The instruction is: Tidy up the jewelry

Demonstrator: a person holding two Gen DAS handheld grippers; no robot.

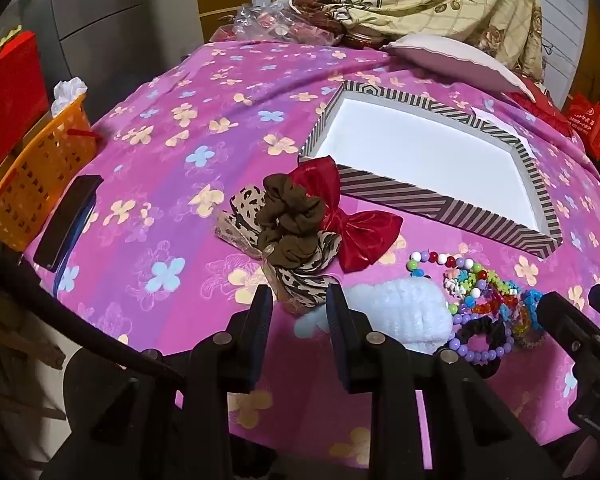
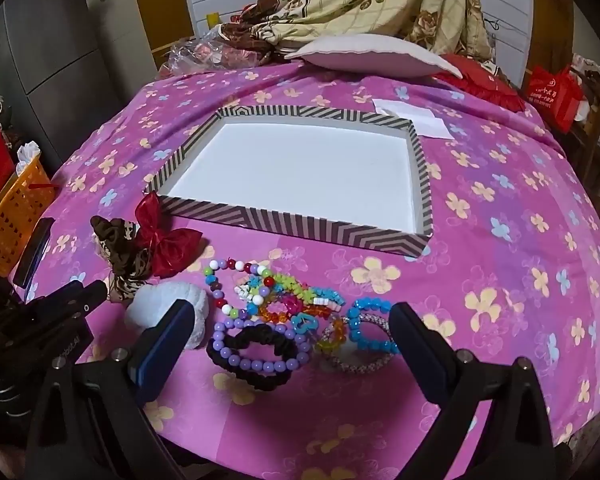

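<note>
While both tools hang above the pink flowered cloth (image 2: 500, 200), nothing is gripped by either. In the left wrist view the left tool (image 1: 300, 300), low in the centre of the frame, has its jaws partly apart with only cloth and the edge of a leopard-print scrunchie (image 1: 300, 276) showing between them. In the right wrist view the right tool (image 2: 292, 320), at the lower centre, stands spread wide, its jaws framing a heap of jewelry without touching it: a purple bead bracelet (image 2: 256, 360) around a black scrunchie (image 2: 256, 350), a blue bead bracelet (image 2: 364, 320), and a tangle of coloured bead strings (image 2: 276, 292). Left of that heap lie a fluffy white scrunchie (image 2: 168, 300), a brown scrunchie (image 2: 116, 236) and a red bow (image 2: 168, 240). Beyond them, in the middle of the frame, sits an open striped box (image 2: 300, 220), its white inside bare.
</note>
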